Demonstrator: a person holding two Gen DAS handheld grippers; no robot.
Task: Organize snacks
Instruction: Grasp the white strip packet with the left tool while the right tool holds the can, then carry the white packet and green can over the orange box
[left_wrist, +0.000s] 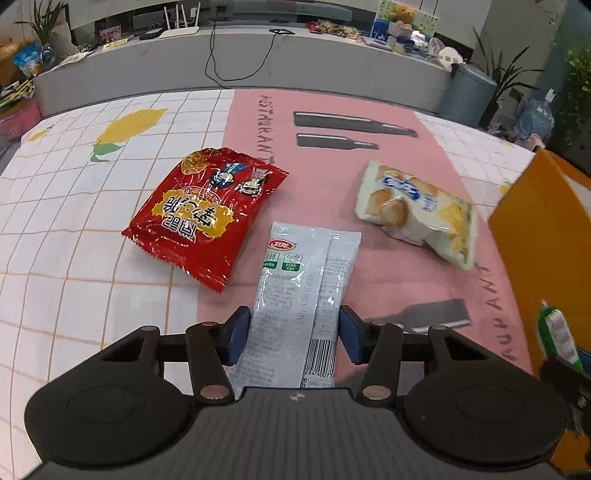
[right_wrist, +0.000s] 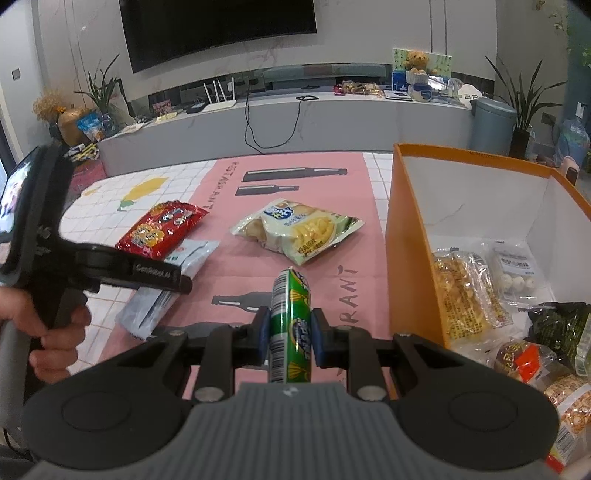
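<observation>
My left gripper (left_wrist: 293, 328) has its pads on both sides of a silver-white snack packet (left_wrist: 299, 291) that lies on the tablecloth; the same gripper (right_wrist: 173, 282) and packet (right_wrist: 192, 254) show in the right wrist view. My right gripper (right_wrist: 290, 330) is shut on a green snack packet (right_wrist: 290, 325) held above the table, left of the orange box (right_wrist: 406, 229). A red snack bag (left_wrist: 207, 210) lies left of the silver packet. A white-yellow biscuit bag (left_wrist: 417, 210) lies to the right, also in the right wrist view (right_wrist: 299, 229).
The orange box (left_wrist: 543, 236) stands at the table's right side and holds several snack packs (right_wrist: 469, 295). Behind the table runs a long grey counter (right_wrist: 332, 114) with cables, a router and clutter. A grey bin (right_wrist: 491, 125) stands at the back right.
</observation>
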